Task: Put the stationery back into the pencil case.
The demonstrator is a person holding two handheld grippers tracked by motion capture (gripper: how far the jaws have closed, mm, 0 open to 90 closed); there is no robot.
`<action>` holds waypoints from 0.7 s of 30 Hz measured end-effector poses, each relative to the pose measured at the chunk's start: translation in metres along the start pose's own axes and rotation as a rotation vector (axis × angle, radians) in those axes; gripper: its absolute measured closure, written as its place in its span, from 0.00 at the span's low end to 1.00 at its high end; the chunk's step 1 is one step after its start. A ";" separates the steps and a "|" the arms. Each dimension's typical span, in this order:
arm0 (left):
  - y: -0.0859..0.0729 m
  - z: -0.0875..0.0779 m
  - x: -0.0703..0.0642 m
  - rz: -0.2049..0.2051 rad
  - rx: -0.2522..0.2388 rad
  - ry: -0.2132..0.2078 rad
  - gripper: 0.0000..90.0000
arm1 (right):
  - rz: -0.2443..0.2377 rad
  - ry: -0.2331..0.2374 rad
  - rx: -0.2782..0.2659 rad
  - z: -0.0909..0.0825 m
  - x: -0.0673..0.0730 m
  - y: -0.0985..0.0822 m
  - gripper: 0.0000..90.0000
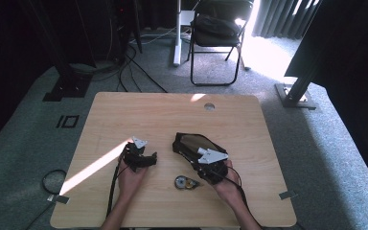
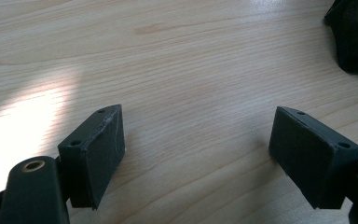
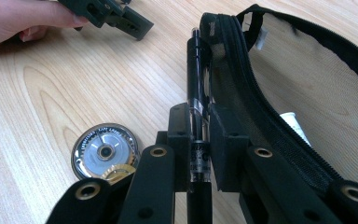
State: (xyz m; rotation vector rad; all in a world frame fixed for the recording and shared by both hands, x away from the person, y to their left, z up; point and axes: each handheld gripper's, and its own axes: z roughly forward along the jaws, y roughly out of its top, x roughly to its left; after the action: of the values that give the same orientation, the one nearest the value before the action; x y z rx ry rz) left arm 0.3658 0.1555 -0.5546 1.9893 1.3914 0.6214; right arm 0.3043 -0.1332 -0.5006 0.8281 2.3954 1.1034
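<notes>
I see a glossy black pen (image 3: 197, 100), a mesh cloth pouch (image 3: 307, 88), a shiny metal-look disc (image 3: 105, 151), and a smooth wood-grain tabletop (image 3: 37, 98).

2 hand-held grippers work on the table (image 1: 124, 110): the left gripper (image 1: 146, 158) and the right gripper (image 3: 199, 140). There is 1 black pen (image 3: 197, 70), 1 black mesh pouch (image 3: 307, 79), 1 round correction-tape dispenser (image 3: 103, 151), and, on the floor behind the table, 1 folding chair (image 1: 218, 33).

Gripper (image 2: 198, 154) agape over bare table (image 2: 177, 70)
</notes>
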 end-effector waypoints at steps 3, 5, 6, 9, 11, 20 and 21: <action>0.000 0.000 0.000 0.000 0.000 0.000 0.21 | 0.000 -0.003 -0.004 -0.001 0.000 0.000 0.89; 0.000 0.000 0.000 0.000 0.000 0.000 0.21 | 0.002 -0.004 -0.006 -0.002 -0.001 0.001 0.89; 0.000 0.000 0.000 0.000 0.000 0.000 0.21 | 0.001 -0.005 -0.008 -0.003 -0.001 0.001 0.89; 0.000 0.000 0.000 0.000 0.000 0.000 0.21 | 0.003 -0.007 -0.014 -0.004 -0.001 0.002 0.89; 0.000 0.000 0.000 0.000 0.000 0.000 0.21 | 0.000 -0.009 -0.016 -0.005 -0.001 0.002 0.89; 0.000 0.000 0.000 0.000 0.000 0.000 0.21 | -0.002 -0.012 -0.023 -0.008 -0.002 0.004 0.89; 0.000 0.000 0.000 0.000 0.000 0.000 0.21 | 0.000 -0.011 -0.025 -0.009 -0.001 0.005 0.89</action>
State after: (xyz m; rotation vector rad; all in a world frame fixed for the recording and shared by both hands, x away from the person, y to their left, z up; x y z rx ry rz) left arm 0.3658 0.1555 -0.5546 1.9893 1.3912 0.6216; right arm 0.3024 -0.1365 -0.4916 0.8243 2.3674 1.1234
